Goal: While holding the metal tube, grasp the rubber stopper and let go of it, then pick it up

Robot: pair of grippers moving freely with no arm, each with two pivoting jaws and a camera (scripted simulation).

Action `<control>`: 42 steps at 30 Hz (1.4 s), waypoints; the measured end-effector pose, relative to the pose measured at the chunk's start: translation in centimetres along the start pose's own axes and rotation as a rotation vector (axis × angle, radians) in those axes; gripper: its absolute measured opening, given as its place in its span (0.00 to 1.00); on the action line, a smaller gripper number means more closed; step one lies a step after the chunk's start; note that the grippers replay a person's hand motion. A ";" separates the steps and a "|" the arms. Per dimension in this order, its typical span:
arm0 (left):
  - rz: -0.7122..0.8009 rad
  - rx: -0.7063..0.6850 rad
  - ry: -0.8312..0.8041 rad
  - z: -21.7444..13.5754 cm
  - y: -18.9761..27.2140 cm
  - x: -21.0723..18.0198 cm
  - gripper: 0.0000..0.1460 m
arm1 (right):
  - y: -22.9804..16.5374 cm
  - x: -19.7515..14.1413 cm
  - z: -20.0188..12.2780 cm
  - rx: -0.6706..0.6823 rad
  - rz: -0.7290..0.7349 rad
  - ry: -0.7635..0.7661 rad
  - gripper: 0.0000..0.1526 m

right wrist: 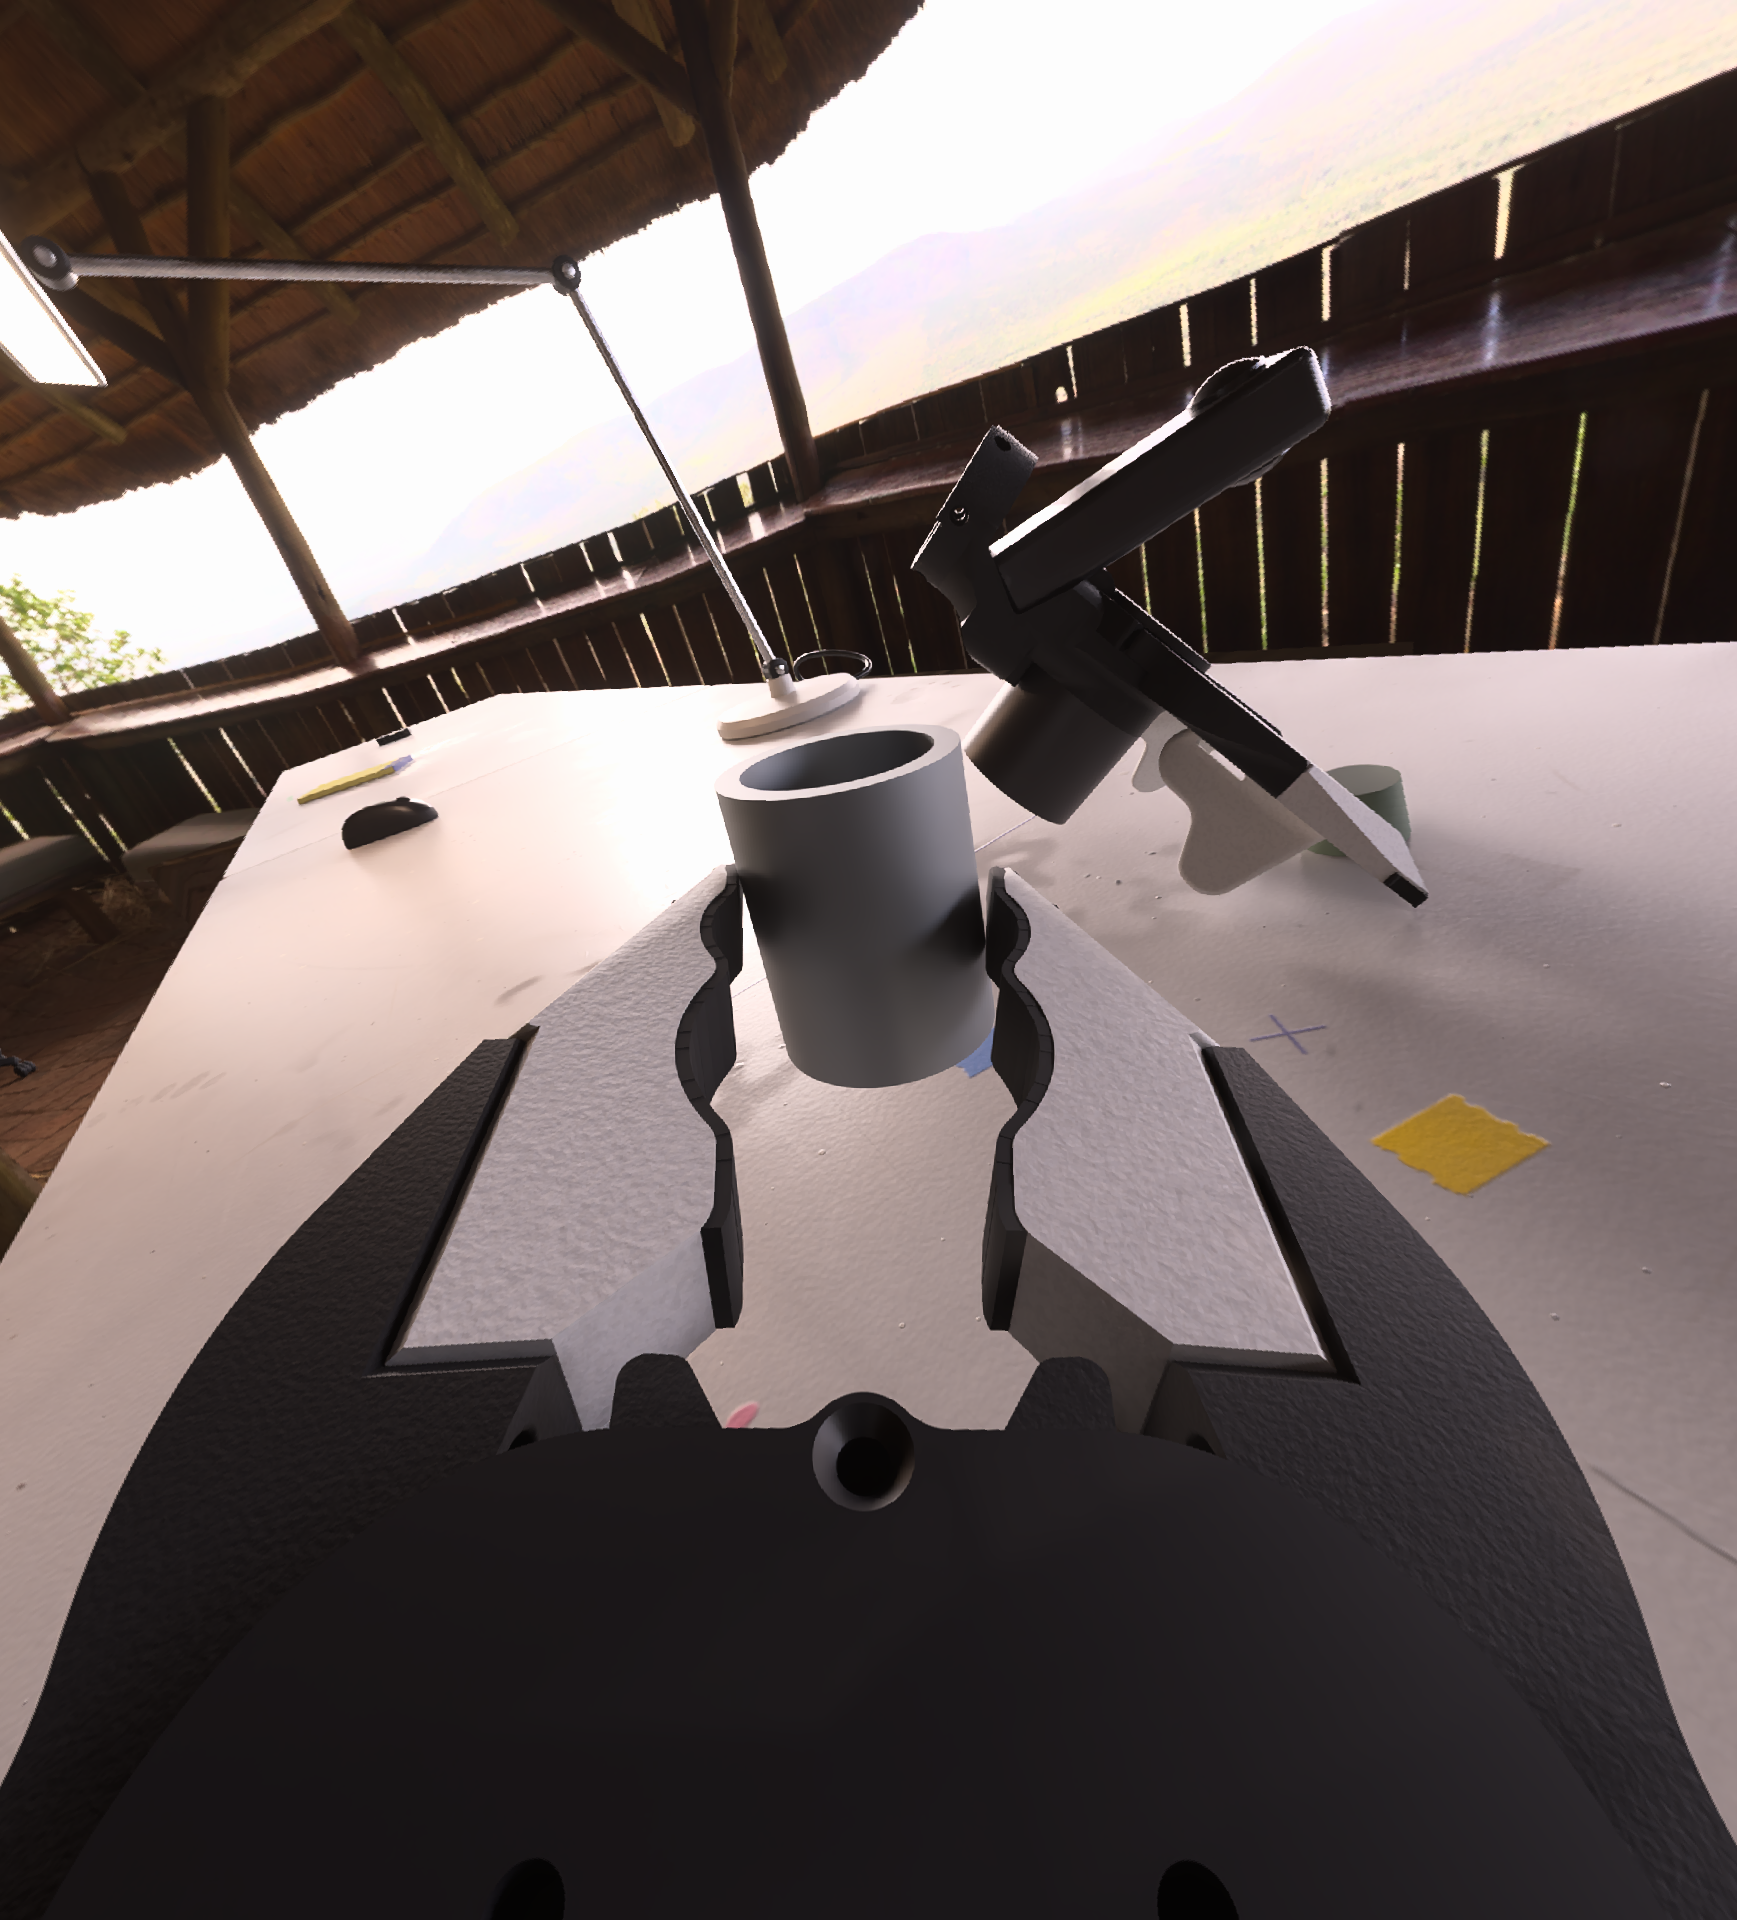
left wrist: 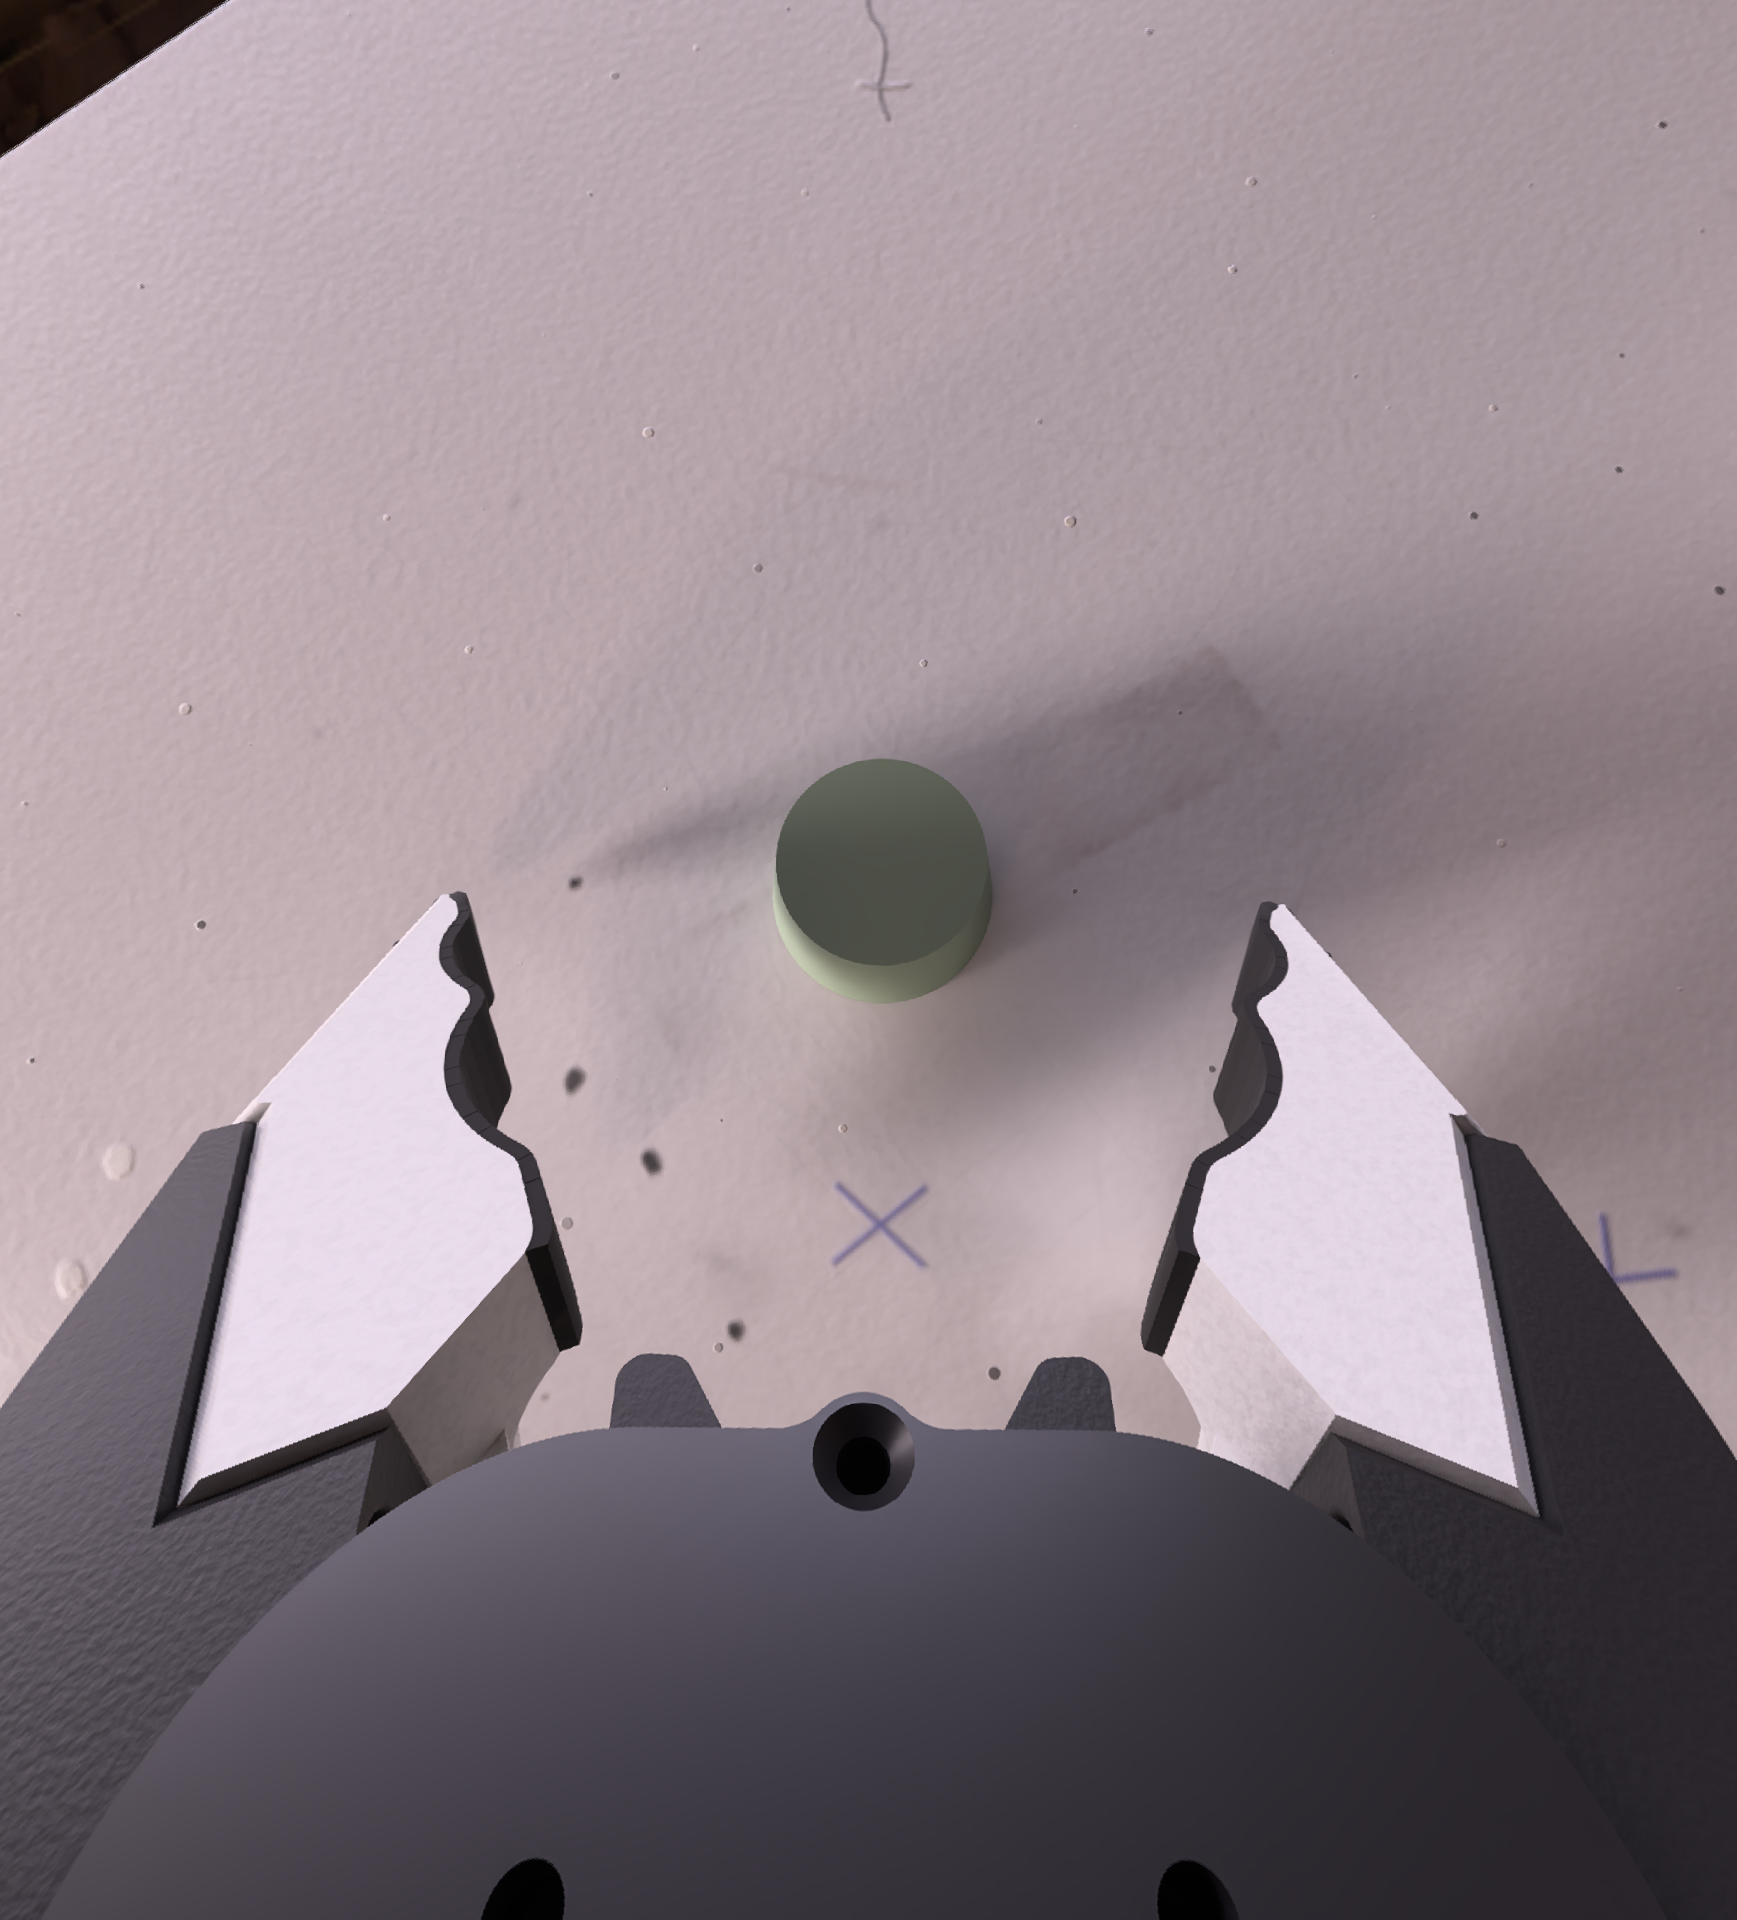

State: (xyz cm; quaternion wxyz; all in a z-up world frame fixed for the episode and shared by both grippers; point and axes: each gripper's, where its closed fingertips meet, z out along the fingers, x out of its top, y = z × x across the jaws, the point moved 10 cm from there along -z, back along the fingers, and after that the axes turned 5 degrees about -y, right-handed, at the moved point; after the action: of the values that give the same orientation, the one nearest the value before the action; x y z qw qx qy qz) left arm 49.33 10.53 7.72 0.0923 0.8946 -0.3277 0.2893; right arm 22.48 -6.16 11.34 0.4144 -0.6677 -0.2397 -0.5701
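Note:
The rubber stopper is a short grey-green plug standing on the white table, seen from above in the left wrist view. My left gripper is open and empty, its fingertips on either side of the stopper and above it, not touching. My right gripper is shut on the metal tube, a grey open cylinder held upright above the table. In the right wrist view the left gripper hangs tilted over the stopper, which is mostly hidden behind its finger.
A desk lamp base stands at the far table edge. A dark rounded object and a yellow strip lie at the far left. A yellow patch and pen crosses mark the table.

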 end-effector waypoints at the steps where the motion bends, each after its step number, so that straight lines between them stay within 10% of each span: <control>1: 0.002 -0.002 0.002 0.0 0.0 0.0 0.95 | 0.0 0.0 0.0 0.002 0.003 0.001 0.31; 42: 0.010 -0.016 0.045 -0.5 -0.6 -0.6 0.71 | 0.4 0.0 -0.2 0.032 0.065 0.020 0.31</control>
State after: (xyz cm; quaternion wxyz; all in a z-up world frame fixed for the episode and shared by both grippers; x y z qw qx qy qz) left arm 49.13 11.52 7.78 0.1054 0.8856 -0.3322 0.3072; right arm 22.73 -6.55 11.21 0.4454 -0.6627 -0.2228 -0.5592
